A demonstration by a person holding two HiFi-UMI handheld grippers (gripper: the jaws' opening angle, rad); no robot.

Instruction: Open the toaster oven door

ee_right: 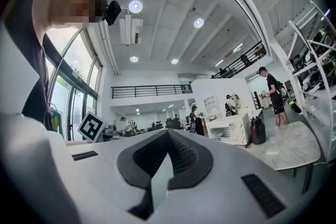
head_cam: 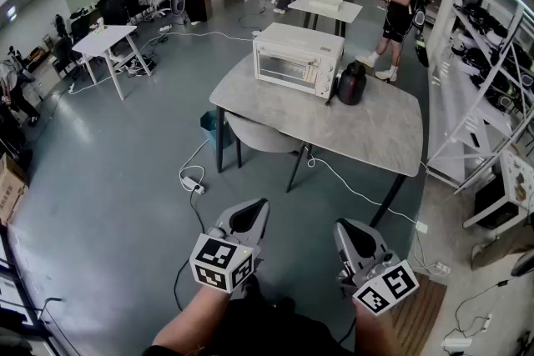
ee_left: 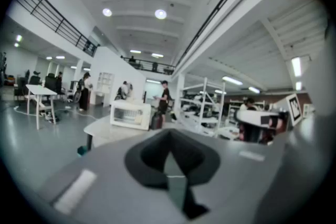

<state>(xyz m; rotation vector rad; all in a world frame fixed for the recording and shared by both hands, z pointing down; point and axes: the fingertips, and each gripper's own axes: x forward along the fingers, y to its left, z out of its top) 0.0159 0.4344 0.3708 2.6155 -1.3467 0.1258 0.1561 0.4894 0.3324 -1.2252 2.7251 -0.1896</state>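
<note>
The white toaster oven stands on the far left part of a grey table, its glass door closed and facing me. It shows small and distant in the left gripper view and the right gripper view. My left gripper and right gripper hang low near my body, well short of the table's near edge. Both point toward the table. Each has its jaws together with nothing between them, as the gripper views show for the left gripper and the right gripper.
A black jug stands right beside the oven. A grey chair is tucked under the table's left side. A power strip with cables lies on the floor ahead. White shelving lines the right. Several people stand at the back.
</note>
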